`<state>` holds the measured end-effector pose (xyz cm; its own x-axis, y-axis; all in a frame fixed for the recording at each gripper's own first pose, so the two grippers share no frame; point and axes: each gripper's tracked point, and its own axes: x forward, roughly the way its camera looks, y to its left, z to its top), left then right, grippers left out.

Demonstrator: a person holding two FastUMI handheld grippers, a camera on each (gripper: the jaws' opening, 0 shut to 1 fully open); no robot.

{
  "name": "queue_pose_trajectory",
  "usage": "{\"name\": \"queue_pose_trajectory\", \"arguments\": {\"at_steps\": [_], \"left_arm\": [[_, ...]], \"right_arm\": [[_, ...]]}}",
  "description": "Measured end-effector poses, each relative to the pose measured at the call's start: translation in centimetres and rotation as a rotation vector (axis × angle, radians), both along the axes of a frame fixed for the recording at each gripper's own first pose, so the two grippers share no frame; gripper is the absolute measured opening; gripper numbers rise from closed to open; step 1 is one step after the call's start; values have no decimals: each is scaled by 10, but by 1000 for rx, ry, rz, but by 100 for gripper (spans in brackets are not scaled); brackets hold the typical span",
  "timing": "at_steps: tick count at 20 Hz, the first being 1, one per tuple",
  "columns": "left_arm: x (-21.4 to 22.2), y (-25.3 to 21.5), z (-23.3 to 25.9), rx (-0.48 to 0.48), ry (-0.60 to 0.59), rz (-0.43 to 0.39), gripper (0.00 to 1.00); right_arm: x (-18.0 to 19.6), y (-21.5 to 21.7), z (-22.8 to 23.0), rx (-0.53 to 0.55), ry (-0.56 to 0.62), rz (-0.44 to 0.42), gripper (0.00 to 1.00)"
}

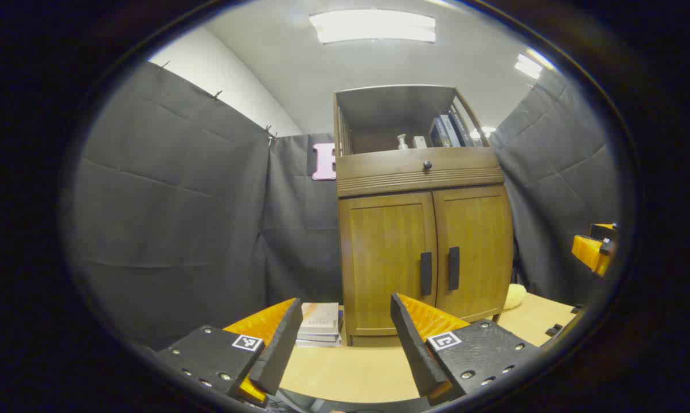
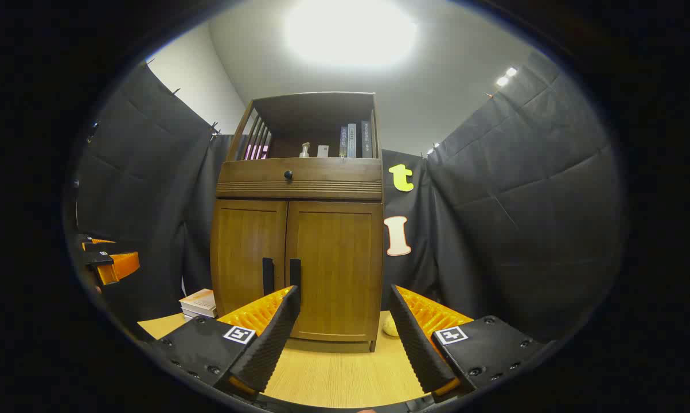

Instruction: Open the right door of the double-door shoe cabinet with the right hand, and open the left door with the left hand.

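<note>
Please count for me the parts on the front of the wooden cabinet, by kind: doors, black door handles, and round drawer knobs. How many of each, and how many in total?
Doors: 2, left door and right door, both closed
Black door handles: 2, left handle and right handle
Round drawer knobs: 1, drawer knob
Total: 5

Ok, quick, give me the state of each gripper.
Left gripper: open, holding nothing, short of the shoe cabinet.
Right gripper: open, holding nothing, also short of the cabinet, both doors shut.

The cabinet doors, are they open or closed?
Closed. The left door and right door lie flush, their black handles side by side, and both grippers wait apart from them.
</note>
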<state>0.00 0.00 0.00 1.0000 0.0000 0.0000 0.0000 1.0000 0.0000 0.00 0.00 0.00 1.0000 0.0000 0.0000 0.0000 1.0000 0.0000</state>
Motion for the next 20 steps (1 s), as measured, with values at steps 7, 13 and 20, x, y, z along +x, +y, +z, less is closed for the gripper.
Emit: {"name": "queue_pose_trajectory", "arguments": {"at_steps": [7,13,20], "left_arm": [[3,-1,-5,-3,-4,-5,89],[9,-4,-6,-5,-6,-22,89],[6,-7,0,-2,-24,-53,89]], "right_arm": [[4,1,-3,-3,3,-4,96],[9,-2,-1,7,-1,-25,98],[13,5,-2,21,5,-29,96]]}}
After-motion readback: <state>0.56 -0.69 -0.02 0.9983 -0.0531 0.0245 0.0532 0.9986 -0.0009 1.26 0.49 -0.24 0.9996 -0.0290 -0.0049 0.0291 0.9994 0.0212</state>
